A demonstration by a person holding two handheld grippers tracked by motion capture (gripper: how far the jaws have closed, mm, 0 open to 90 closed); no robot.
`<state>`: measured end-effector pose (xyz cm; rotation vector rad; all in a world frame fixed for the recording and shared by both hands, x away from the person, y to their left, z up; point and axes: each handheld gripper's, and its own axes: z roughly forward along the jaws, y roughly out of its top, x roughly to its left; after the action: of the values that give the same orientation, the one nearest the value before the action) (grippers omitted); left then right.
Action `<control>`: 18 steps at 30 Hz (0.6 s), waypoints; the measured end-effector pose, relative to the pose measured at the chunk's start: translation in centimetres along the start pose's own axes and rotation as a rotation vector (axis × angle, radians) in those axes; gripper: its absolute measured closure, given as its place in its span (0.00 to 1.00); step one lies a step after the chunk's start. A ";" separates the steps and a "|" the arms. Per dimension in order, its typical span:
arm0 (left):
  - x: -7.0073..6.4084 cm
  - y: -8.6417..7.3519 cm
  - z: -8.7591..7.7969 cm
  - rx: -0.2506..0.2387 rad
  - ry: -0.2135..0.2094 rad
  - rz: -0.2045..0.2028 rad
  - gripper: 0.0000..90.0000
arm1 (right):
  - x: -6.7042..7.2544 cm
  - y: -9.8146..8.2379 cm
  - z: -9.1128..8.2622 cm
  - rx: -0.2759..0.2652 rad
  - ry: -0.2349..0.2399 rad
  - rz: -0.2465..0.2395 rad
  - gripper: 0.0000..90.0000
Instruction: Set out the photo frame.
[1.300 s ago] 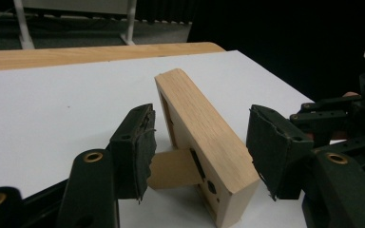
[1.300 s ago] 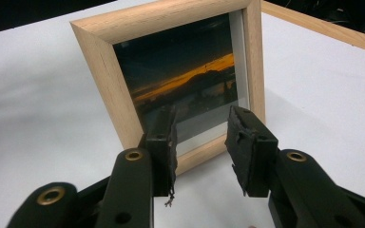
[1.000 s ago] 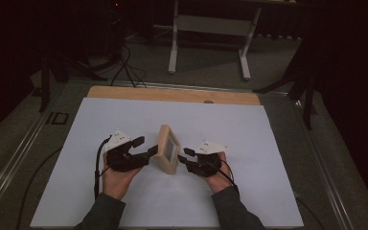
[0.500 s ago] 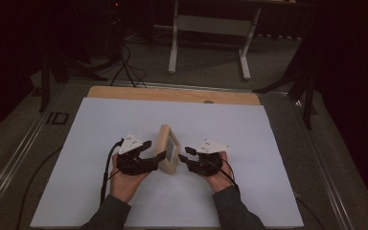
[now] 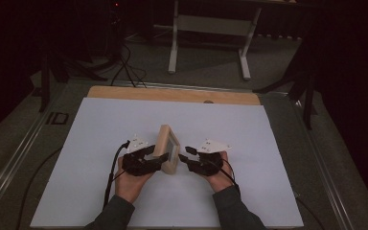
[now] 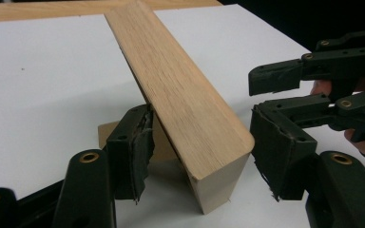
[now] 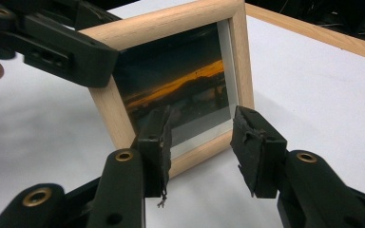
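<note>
Wooden picture frame point(image 5: 167, 149) between both tongs

A small wooden picture frame point(image 7: 171, 80) is seen standing tilted on the white desk point(image 7: 323, 99), its glass showing a dark picture with an orange streak. The right tool point(image 7: 200, 147) rises from the bottom edge; its two black jaws are held apart in front of the frame's lower rail, with a gap between them, and neither pad can be seen pressing on the wood. These jaws have just been opening. The left tool point(image 7: 66, 52) is seen at the upper left, one black jaw lying across the frame's upper left corner. A wooden strip point(image 7: 323, 35) runs along the desk's far edge.
</note>
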<state>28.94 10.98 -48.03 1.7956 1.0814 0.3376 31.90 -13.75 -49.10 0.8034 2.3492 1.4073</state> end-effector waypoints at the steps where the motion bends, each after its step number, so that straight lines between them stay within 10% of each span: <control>1: 0.0 0.0 0.0 0.001 -0.003 0.002 0.47 | 0.0 0.0 0.0 -0.001 0.001 0.000 0.64; 18: 0.2 -0.1 0.3 0.011 -0.017 -0.025 0.55 | -0.3 0.1 -0.4 -0.016 -0.003 0.009 0.63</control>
<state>29.18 10.96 -48.25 1.7903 1.0952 0.3015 31.95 -14.13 -48.79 0.8125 2.3321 1.4249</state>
